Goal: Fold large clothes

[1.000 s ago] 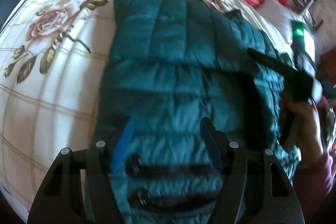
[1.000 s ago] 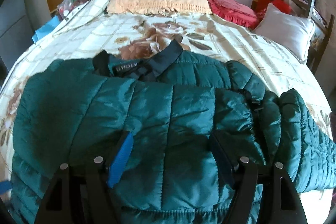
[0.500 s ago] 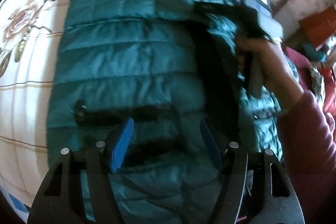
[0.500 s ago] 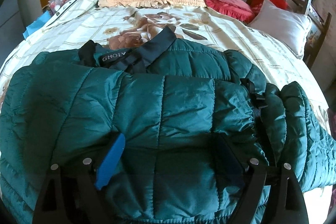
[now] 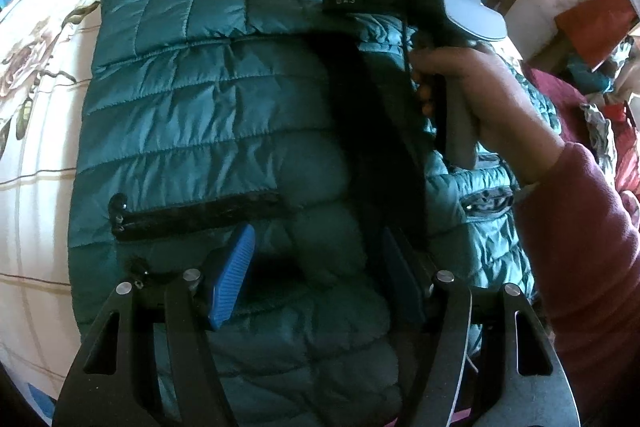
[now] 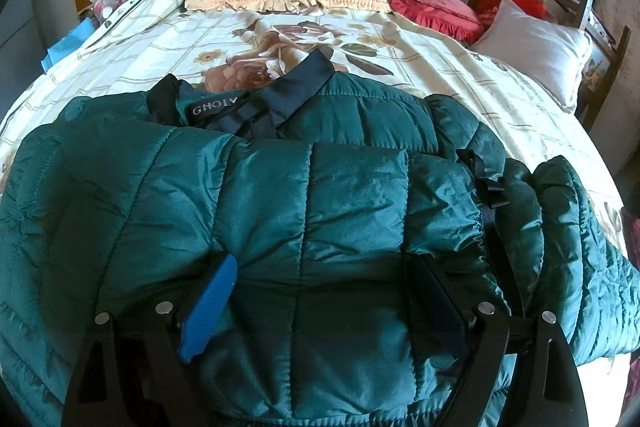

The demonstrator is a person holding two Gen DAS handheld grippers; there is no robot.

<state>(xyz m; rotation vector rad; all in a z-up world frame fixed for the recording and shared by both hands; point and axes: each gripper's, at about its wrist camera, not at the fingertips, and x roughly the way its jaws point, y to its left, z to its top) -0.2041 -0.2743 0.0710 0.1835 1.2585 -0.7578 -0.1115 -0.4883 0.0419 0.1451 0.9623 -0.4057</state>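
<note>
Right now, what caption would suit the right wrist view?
Open right gripper over a partly folded teal puffer jacket on a floral bedspread.

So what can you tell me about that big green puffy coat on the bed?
The coat is a shiny teal-green puffer, quilted in stitched panels. It lies spread on the flowery bedspread, partly folded over itself, with one bulky part bunched at the right of the right wrist view. A dark collar with a lettered label sits at its far end, and a black zipped pocket shows near the left claw. The right claw hangs open just above it.
</note>
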